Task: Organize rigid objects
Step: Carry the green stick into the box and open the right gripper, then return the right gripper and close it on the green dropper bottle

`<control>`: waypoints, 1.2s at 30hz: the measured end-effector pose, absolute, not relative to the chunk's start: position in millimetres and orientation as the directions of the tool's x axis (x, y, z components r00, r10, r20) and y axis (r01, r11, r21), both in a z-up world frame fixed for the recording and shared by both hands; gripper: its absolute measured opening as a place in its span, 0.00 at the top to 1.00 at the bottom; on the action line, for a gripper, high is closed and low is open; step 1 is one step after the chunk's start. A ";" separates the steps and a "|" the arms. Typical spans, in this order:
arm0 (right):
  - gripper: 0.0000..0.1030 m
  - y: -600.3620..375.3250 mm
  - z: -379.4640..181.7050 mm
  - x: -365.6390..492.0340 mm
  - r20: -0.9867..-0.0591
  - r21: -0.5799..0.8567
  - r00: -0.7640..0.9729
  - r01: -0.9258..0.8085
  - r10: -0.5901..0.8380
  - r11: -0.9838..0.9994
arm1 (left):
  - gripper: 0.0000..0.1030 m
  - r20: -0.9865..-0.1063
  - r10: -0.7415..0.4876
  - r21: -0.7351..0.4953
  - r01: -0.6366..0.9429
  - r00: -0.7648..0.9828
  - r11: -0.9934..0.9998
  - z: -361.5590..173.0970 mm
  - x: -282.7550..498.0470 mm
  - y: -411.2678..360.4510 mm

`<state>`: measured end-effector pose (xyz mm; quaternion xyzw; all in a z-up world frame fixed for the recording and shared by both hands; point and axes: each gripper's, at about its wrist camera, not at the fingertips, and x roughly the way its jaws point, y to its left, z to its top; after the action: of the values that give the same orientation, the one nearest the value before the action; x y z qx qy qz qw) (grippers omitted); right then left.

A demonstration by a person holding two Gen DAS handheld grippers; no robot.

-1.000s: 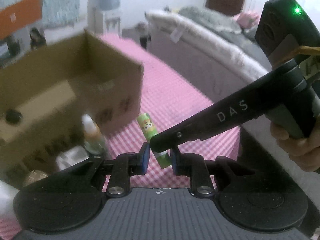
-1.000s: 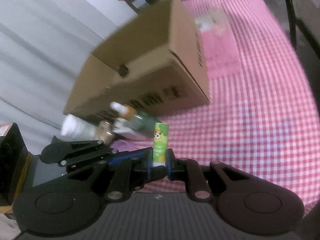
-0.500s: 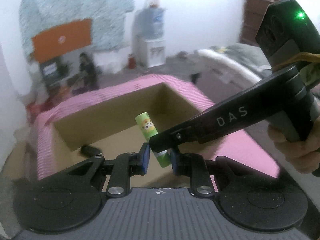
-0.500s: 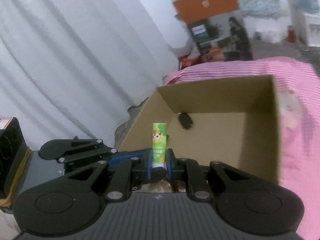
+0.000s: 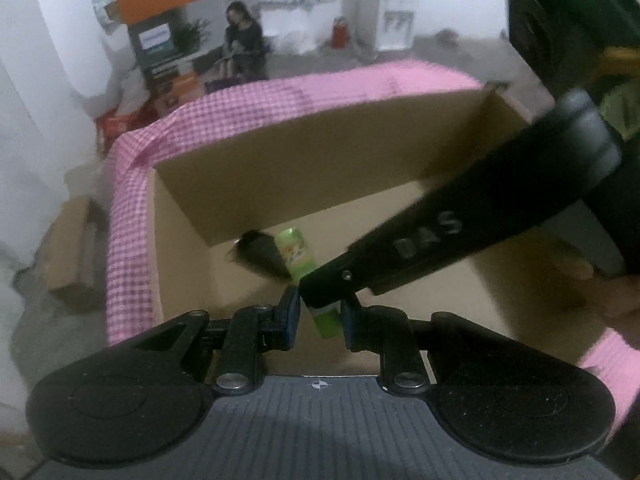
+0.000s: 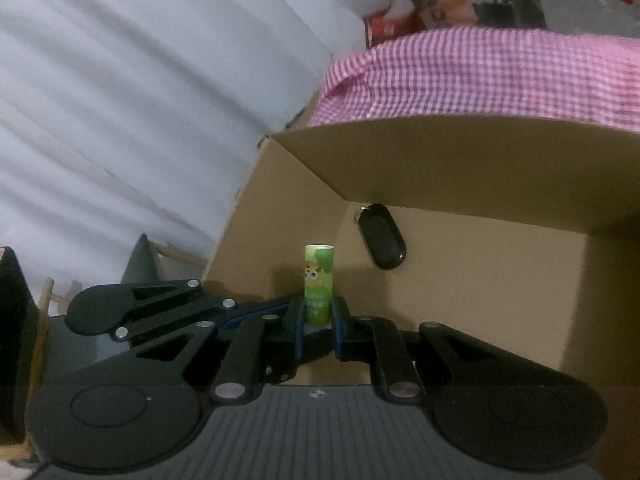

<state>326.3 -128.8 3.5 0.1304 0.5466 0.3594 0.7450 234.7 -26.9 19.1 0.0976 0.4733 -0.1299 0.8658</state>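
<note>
A small green tube (image 6: 319, 276) with a cartoon label stands upright between the pads of my right gripper (image 6: 318, 320), which is shut on it. In the left wrist view the same tube (image 5: 298, 252) also sits between the pads of my left gripper (image 5: 318, 316), shut on its lower end, with a right gripper finger (image 5: 400, 248) crossing in front. Both grippers hold the tube over the inside of an open cardboard box (image 6: 460, 160) (image 5: 300, 168). A black key fob (image 6: 382, 242) (image 5: 260, 256) lies on the box floor just beyond the tube.
The box stands on a table with a pink checked cloth (image 5: 132, 216) (image 6: 480, 72). A white curtain (image 6: 120, 100) hangs to the left. A smaller cardboard box (image 5: 68, 252) lies on the floor. A seated person (image 5: 244, 40) and a water dispenser (image 5: 394, 16) are far behind.
Both grippers, still shut on the green tube, swung from beside the box to over its open top. The bottles by the box have dropped out of view and the key fob is now close.
</note>
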 end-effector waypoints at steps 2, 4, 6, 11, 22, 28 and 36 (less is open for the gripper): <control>0.85 -120.7 -8.2 332.1 -0.734 0.586 0.120 -0.386 0.669 0.712 | 0.77 -0.850 -0.110 0.067 0.312 0.516 0.948 15.7 233.9 -29.2; 0.84 -114.2 -16.1 337.1 -0.748 0.579 0.100 -0.383 0.656 0.719 | 0.76 -0.857 -0.105 0.062 0.303 0.505 0.951 12.6 235.6 -26.9; 0.84 -110.9 -20.4 337.9 -0.759 0.572 0.091 -0.381 0.645 0.726 | 0.73 -0.855 -0.115 0.049 0.300 0.506 0.953 13.6 233.9 -24.9; 0.84 -118.2 -11.7 332.3 -0.754 0.570 0.113 -0.378 0.647 0.730 | 0.71 -0.833 -0.137 0.036 0.298 0.537 0.954 27.5 224.8 -21.6; 0.57 -179.3 83.0 238.7 -0.649 0.509 0.340 -0.472 0.681 0.720 | 0.41 -0.678 -0.297 -0.042 0.367 0.672 0.929 88.1 144.7 -21.3; 0.36 -228.2 108.6 157.2 -0.542 0.495 0.480 -0.481 0.690 0.724 | 0.34 -0.629 -0.418 -0.093 0.471 0.656 0.877 81.6 94.4 -39.8; 0.38 -272.5 69.7 85.1 -0.514 0.498 0.609 -0.361 0.604 0.789 | 0.33 -0.671 -0.483 -0.091 0.583 0.563 0.807 29.8 72.8 -86.1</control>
<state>85.1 -272.5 69.7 0.1747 0.3468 0.2742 0.8798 72.8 -86.1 29.8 0.0704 0.3564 -0.3023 0.8813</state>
